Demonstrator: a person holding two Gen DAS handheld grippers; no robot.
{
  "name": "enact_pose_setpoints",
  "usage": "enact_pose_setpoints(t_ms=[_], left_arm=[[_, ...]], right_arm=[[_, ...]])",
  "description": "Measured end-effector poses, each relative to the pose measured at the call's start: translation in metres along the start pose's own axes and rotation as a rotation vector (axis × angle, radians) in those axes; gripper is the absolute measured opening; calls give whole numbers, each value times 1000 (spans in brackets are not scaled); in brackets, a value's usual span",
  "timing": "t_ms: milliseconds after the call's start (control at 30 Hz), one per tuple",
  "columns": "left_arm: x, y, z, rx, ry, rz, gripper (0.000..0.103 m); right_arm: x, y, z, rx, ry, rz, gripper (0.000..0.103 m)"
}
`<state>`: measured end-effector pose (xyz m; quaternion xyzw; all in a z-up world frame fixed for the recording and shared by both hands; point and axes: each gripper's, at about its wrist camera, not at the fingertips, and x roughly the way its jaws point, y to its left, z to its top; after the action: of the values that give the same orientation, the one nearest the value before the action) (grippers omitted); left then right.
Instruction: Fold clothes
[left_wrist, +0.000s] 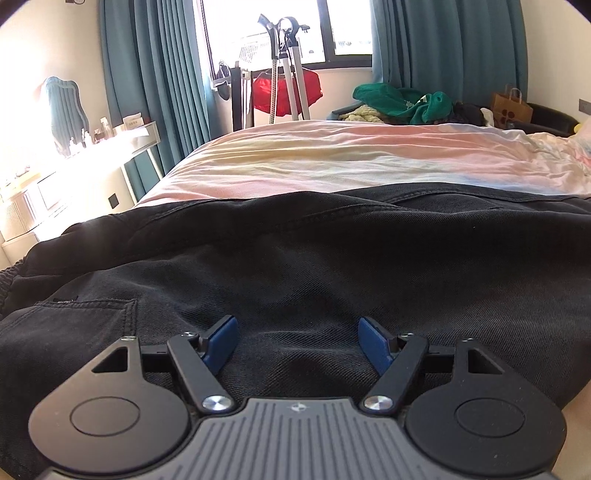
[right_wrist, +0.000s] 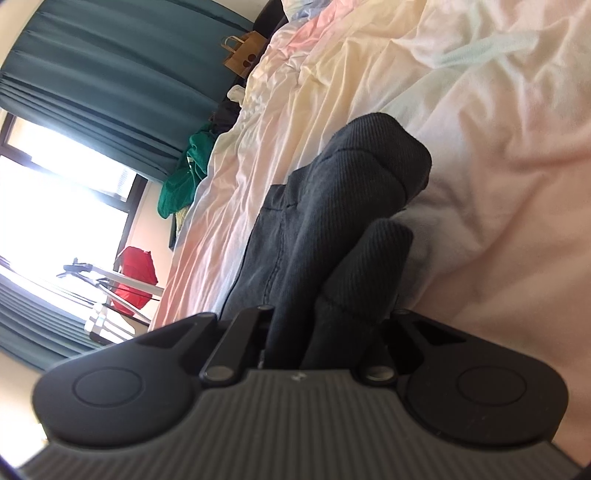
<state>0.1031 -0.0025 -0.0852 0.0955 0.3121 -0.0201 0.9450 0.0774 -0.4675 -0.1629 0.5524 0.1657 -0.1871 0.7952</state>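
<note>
The left gripper (left_wrist: 297, 343) hangs over the black garment (left_wrist: 295, 258), blue pads (left_wrist: 221, 341) wide apart with nothing between them. The right gripper (right_wrist: 325, 325) is clamped on a bunched fold of that garment (right_wrist: 351, 206), lifted off the sheet (right_wrist: 480, 147)

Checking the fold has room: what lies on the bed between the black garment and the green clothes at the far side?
Only bare pastel bedsheet lies between the black garment and the green clothes; the left wrist view shows it.

The left gripper (left_wrist: 297, 341), jaws apart, hovers over black trousers (left_wrist: 314, 266) on the bed (left_wrist: 332, 155).
</note>
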Motion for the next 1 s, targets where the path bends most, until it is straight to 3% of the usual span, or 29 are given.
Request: enact_pose_setpoints(t_ms=[333, 700, 867, 1000], left_arm=[[3, 0, -3, 2, 12, -7, 74], [6, -3, -2, 12, 20, -2, 74], [8, -8, -1, 32, 37, 9, 75], [11, -9, 1, 43, 48, 6, 75]], right_arm=[[-5, 24, -1, -143, -42, -11, 12], [-6, 26, 3, -138, -55, 21, 12], [-13, 43, 3, -169, -82, 48, 12], [-22, 70, -1, -274, -111, 54, 12]])
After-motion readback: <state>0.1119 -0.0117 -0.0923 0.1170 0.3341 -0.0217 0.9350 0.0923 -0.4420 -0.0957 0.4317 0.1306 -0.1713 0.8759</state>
